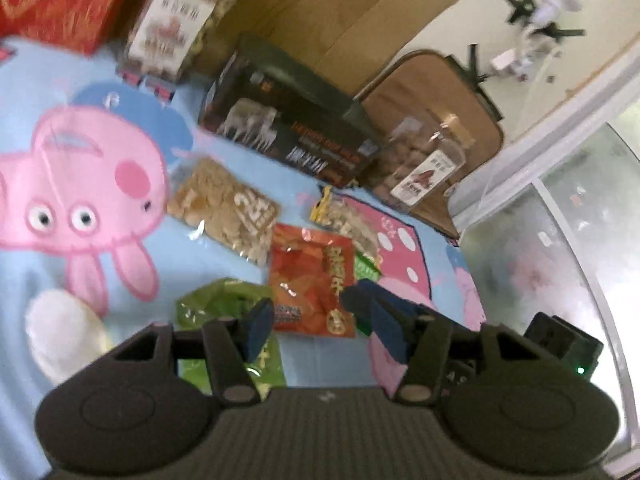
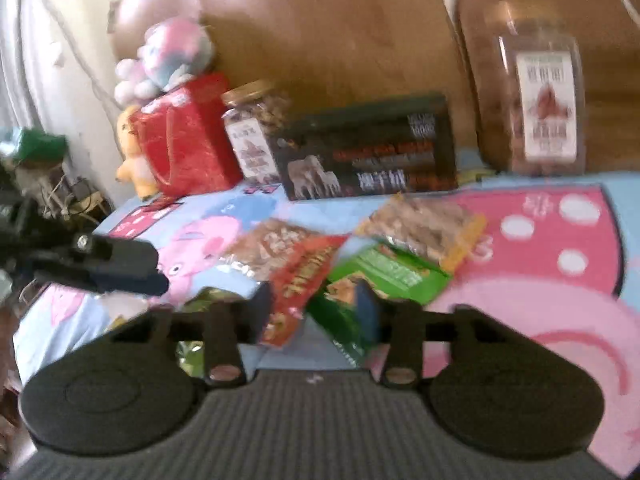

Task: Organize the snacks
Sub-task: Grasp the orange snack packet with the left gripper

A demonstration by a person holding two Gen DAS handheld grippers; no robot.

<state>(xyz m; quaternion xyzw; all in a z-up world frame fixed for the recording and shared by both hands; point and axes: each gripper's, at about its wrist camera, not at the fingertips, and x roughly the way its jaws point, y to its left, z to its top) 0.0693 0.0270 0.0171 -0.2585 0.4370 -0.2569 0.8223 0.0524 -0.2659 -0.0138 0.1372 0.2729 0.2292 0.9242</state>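
Several snack packets lie on a light-blue cartoon blanket [image 1: 200, 256]. An orange-red packet [image 1: 312, 280] lies in the middle, also in the right wrist view [image 2: 304, 276]. A clear packet of beige snacks [image 1: 224, 208] lies behind it. A green packet [image 1: 224, 304] lies under my left finger. A yellow-edged nut packet [image 2: 424, 228] and a green box-like packet [image 2: 380, 276] lie to the right. My left gripper [image 1: 308, 316] is open above the orange-red packet. My right gripper [image 2: 316, 308] is open, empty, just above the packets.
Along the back stand a red box [image 2: 188, 140], a gold-lidded snack jar [image 2: 252, 136], a dark box with elephants [image 2: 368, 148] and a large clear jar [image 2: 540, 108]. Plush toys [image 2: 168, 60] sit at far left. The left gripper's body [image 2: 100, 264] shows in the right wrist view.
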